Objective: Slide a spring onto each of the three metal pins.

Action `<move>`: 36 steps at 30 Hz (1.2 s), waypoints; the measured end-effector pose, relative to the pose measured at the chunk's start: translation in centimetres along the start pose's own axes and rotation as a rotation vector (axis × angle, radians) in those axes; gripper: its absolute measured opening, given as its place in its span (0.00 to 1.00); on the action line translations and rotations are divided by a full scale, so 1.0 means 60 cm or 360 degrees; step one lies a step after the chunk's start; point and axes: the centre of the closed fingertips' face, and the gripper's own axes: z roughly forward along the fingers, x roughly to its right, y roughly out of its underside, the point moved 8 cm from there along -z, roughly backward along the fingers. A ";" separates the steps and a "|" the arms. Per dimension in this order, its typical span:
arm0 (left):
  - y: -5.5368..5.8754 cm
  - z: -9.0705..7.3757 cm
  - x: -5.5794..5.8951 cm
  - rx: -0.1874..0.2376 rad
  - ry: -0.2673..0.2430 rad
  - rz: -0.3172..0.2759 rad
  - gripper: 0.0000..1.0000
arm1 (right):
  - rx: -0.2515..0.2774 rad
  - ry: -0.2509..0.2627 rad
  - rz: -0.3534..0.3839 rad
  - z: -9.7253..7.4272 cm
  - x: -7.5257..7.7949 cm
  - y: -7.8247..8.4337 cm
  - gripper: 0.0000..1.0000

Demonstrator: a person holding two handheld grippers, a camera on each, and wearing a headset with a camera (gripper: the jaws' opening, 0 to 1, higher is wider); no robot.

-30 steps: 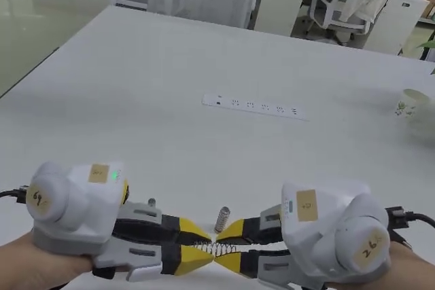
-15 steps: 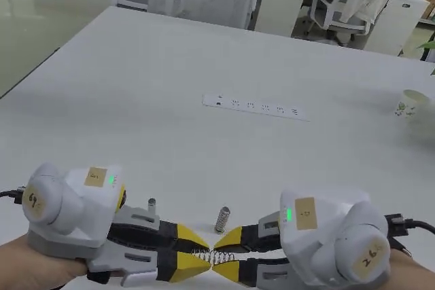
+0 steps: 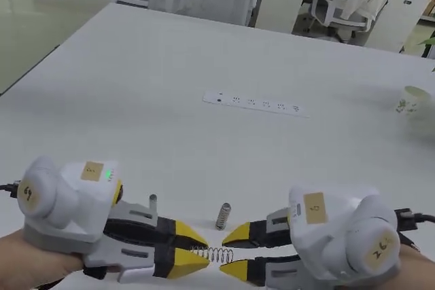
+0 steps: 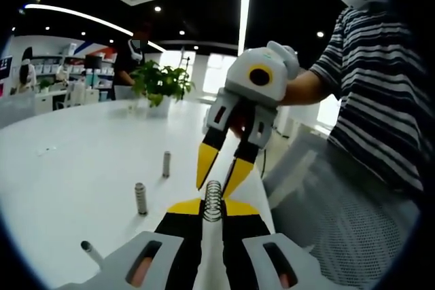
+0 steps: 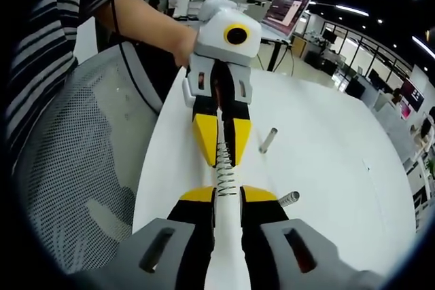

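- Near edge of white table: left gripper and right gripper tip to tip, loose spring level between them.
- Jaws of left gripper closed tight on one end of loose spring.
- Jaws of right gripper spread apart, one tip either side of the spring's free end, not pinching it.
- In left gripper view: loose spring gripped between own yellow tips, right gripper facing in, tips straddling the far coils.
- In right gripper view: loose spring running from the closed tips of left gripper to the gap between own jaws.
- Just behind the meeting tips in head view: sprung pin, upright, coil already on it.
- Beside left gripper: bare pin, upright, no coil.
- In left gripper view: sprung pin, then a third pin further along, upright and bare.
- Mid-table, well apart from the work: power strip; cup at far right edge.
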 end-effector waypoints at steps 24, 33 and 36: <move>-0.001 0.005 0.005 -0.0047 -0.0015 0.0027 0.02 | 0.0061 0.0012 -0.0115 -0.017 0.001 -0.014 0.07; -0.001 0.005 0.004 -0.0059 -0.0011 0.0039 0.02 | 0.0099 -0.0004 -0.0129 -0.024 0.002 -0.027 0.07; 0.000 0.006 0.004 -0.0070 -0.0014 0.0047 0.02 | 0.0124 -0.0017 -0.0114 -0.025 0.002 -0.032 0.07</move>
